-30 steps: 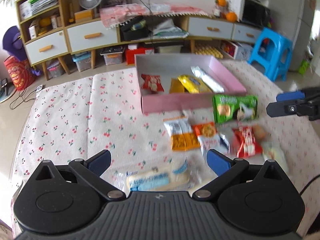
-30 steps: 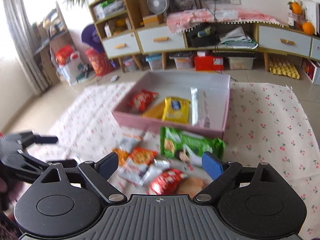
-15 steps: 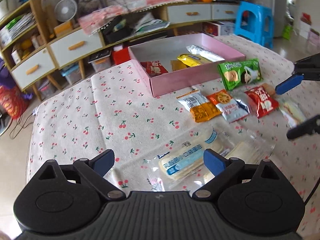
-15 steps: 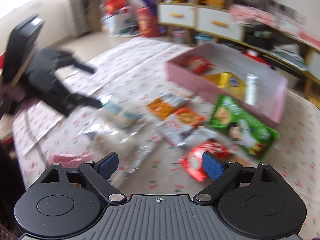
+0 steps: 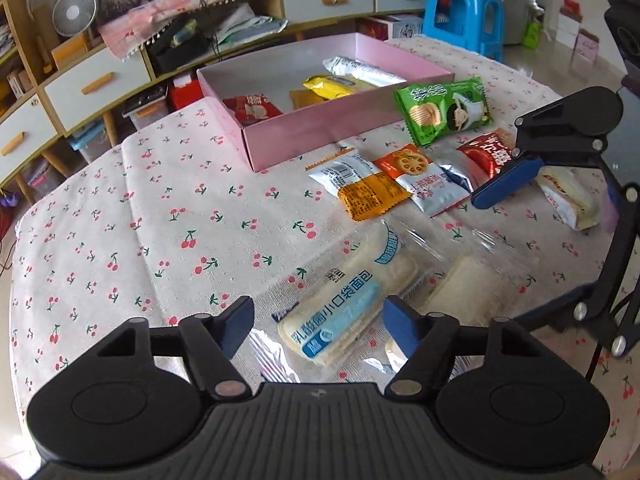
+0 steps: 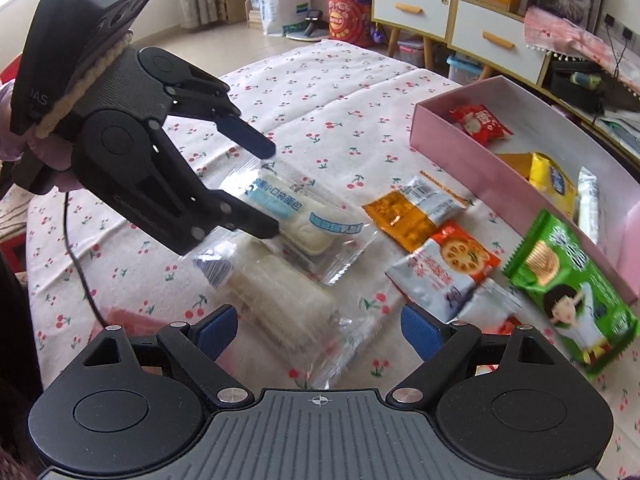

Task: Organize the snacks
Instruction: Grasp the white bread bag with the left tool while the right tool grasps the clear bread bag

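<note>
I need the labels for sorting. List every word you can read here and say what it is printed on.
"乳酸菌小口袋面包": blue label of the bread pack between the left tongs, which are closing.
"DAS": side of the left tongs' body, in the right wrist view; the start is cut off.
Green chip bag, orange cracker packet, red packet: print too blurred.

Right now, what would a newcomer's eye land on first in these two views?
Probably the left claw, its jaws closing around a blue-labelled bread packet lying on the cherry-print cloth. Next, the pink box behind it, already holding a few snacks, with a bright green chip bag just outside its wall.
</note>
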